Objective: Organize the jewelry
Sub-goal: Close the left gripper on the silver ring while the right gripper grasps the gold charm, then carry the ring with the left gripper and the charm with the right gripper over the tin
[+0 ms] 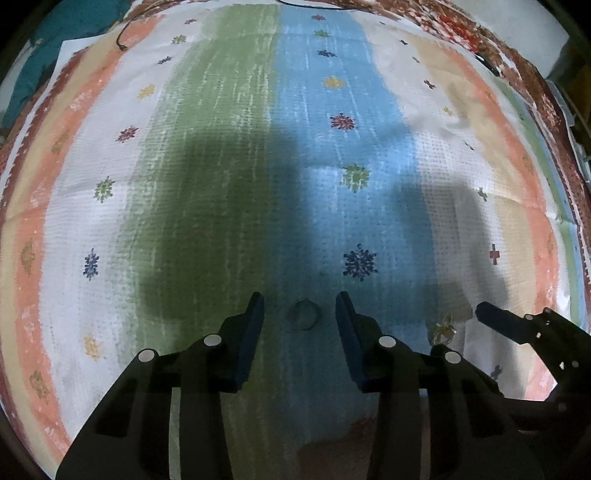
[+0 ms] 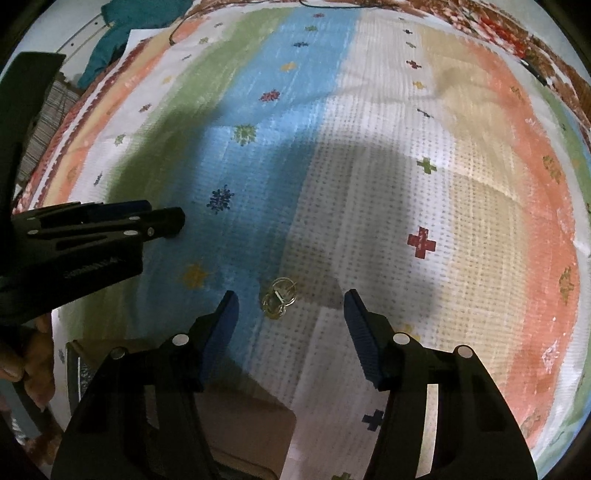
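Left claw (image 1: pixel 300 306) frames ring (image 1: pixel 304 314); right claw (image 2: pixel 291 306), earrings (image 2: pixel 279 302).

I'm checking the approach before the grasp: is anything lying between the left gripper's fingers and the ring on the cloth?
Nothing visible does. The ring lies flat on the striped cloth, just ahead of the open left gripper, with only bare fabric in between. The earrings lie off to the right, outside that path.

Striped cloth (image 1: pixel 221 166): lengthwise bands of green, blue, white, beige and salmon-orange, with a brick-red patterned border. Small snowflake and cross motifs scattered in navy, maroon, yellow, green, red. Left gripper (image 1: pixel 299 306) black with dark blue pads; right gripper (image 2: pixel 290 301) the same. Ring (image 1: pixel 304 314) dull grey in shadow. Earrings (image 2: pixel 279 301) gold. Teal fabric (image 2: pixel 140 18) at far edge.
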`<state>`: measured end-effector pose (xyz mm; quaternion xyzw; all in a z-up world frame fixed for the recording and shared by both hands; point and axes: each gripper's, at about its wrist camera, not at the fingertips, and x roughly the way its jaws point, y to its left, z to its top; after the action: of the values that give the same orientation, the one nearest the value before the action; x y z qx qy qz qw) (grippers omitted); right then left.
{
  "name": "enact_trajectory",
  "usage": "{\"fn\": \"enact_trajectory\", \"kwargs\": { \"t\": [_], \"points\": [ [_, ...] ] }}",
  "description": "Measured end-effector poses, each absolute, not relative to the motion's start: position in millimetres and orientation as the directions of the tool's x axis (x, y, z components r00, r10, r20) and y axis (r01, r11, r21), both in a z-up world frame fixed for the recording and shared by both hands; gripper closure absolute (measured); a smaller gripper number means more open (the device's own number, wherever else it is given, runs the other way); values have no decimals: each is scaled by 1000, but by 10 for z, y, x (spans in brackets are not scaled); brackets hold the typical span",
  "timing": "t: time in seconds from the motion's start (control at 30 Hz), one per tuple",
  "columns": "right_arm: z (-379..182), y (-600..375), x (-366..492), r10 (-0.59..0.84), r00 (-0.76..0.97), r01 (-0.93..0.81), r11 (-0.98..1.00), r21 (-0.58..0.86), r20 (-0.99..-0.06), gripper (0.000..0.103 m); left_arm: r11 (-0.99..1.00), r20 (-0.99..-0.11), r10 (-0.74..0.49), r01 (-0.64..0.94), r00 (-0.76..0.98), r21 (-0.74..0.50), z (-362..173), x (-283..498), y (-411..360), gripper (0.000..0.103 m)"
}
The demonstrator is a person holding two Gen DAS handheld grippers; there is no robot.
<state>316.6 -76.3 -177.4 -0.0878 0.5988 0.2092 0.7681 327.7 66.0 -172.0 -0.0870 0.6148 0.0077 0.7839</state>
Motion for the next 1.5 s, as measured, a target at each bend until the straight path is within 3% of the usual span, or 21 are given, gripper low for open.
{"fn": "enact_trajectory", "kwargs": {
  "t": [0.23, 0.33, 0.4, 0.5, 1.5],
  "points": [
    [-1817, -709, 3192, 193, 189, -429, 898, 96, -963, 55, 989, -972, -78, -103, 221, -103, -1776, 3297, 614, 74],
    [-1836, -677, 3177, 181, 181, -433, 897, 87, -967, 62, 990, -975, -55, -113, 216, -81, -1804, 3312, 612, 84],
    [-1847, -667, 3174, 171, 181, -434, 898, 78, -968, 68, 991, -976, -49, -108, 214, -73, -1807, 3313, 614, 85],
    [-1864, -687, 3191, 176, 181, -428, 900, 83, -968, 88, 994, -975, -37, -93, 218, -58, -1829, 3345, 559, 85],
    [-1294, -940, 2977, 226, 349, -421, 905, 63, -909, 92, 995, -942, -62, -58, 330, -85, -1300, 2948, 456, 85]
  ]
}}
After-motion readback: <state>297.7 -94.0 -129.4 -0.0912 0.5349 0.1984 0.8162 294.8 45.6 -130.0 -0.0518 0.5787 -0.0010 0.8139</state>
